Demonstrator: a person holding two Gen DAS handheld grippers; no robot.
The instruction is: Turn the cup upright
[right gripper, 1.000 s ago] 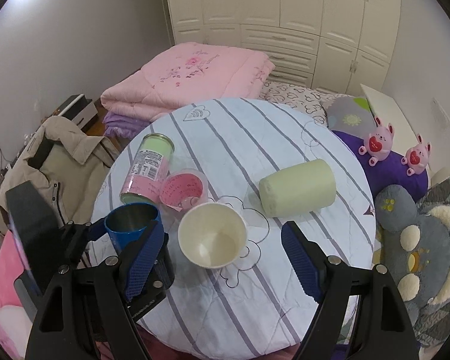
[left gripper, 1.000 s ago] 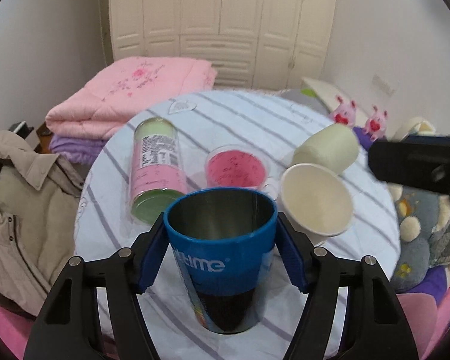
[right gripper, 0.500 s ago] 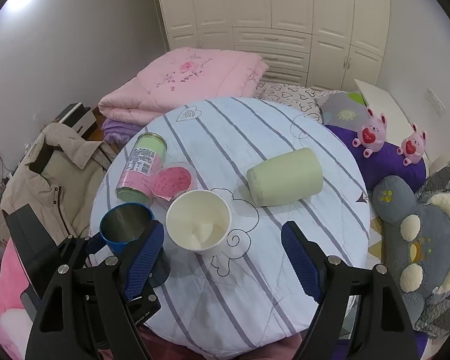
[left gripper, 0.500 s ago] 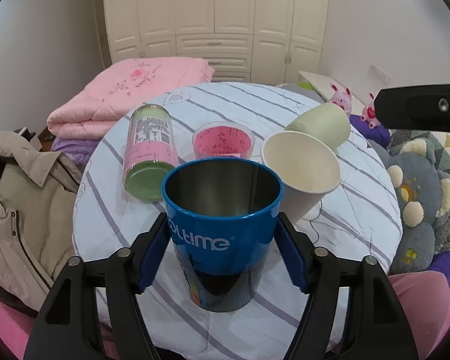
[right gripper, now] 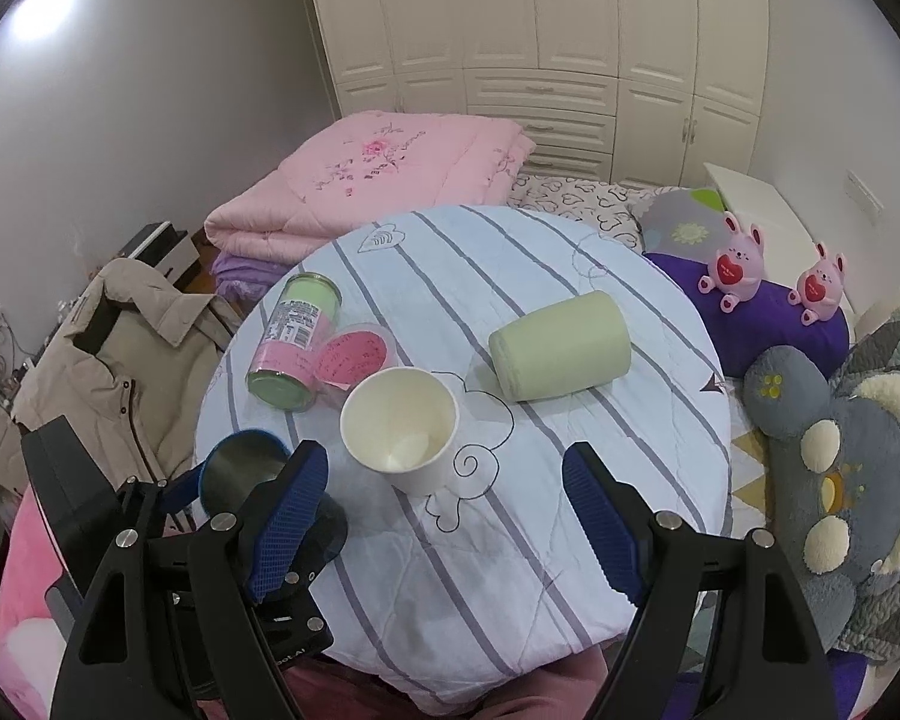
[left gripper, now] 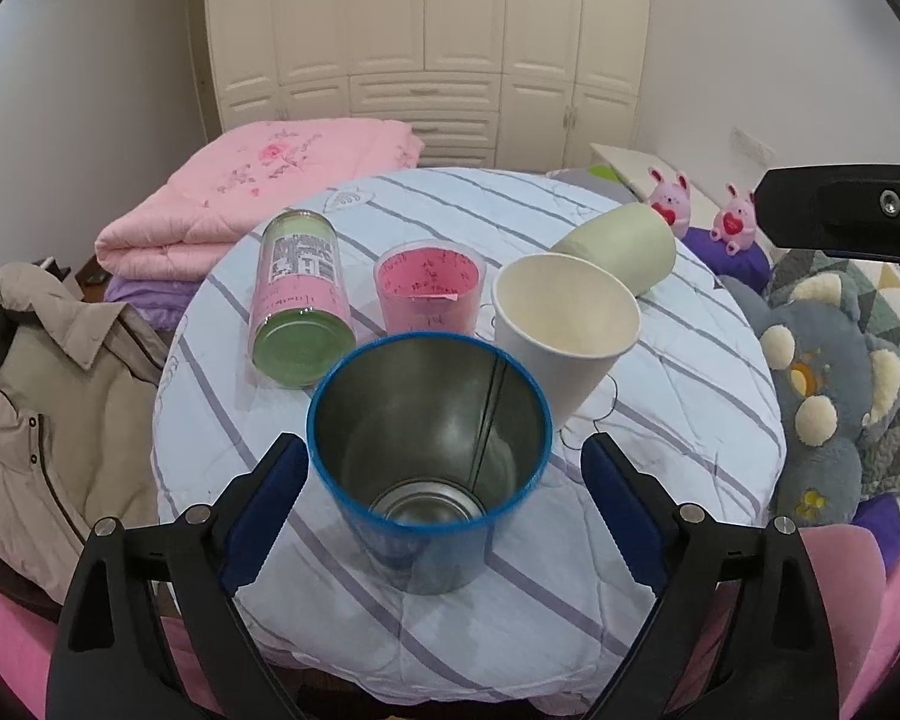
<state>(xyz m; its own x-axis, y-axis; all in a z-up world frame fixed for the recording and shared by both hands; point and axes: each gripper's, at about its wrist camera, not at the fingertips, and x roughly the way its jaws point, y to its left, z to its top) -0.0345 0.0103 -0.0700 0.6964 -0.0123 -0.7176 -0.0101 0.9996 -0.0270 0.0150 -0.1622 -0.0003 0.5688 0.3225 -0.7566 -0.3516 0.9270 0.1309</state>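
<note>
Cup, blue with a metal lining, stands upright on the striped table near its front-left edge, mouth up. Left gripper: jaws spread, one blue pad on each side of the cup, a visible gap on both sides, no contact. In the right wrist view the same cup shows at lower left, partly hidden behind a finger of the right gripper. Right gripper: jaws wide apart, holding nothing, positioned over the near part of the table.

Other items on the table:
- White paper cup, upright, just behind and right of the blue cup; whether they touch cannot be told.
- Pale green cup, lying on its side, beyond the paper cup.
- Pink tub, clear-walled, tilted with its mouth toward the camera, behind the blue cup.
- Jar, labelled, lying on its side just left of the tub.

Off the table: pink quilt behind, beige jacket to the left, grey plush to the right.
</note>
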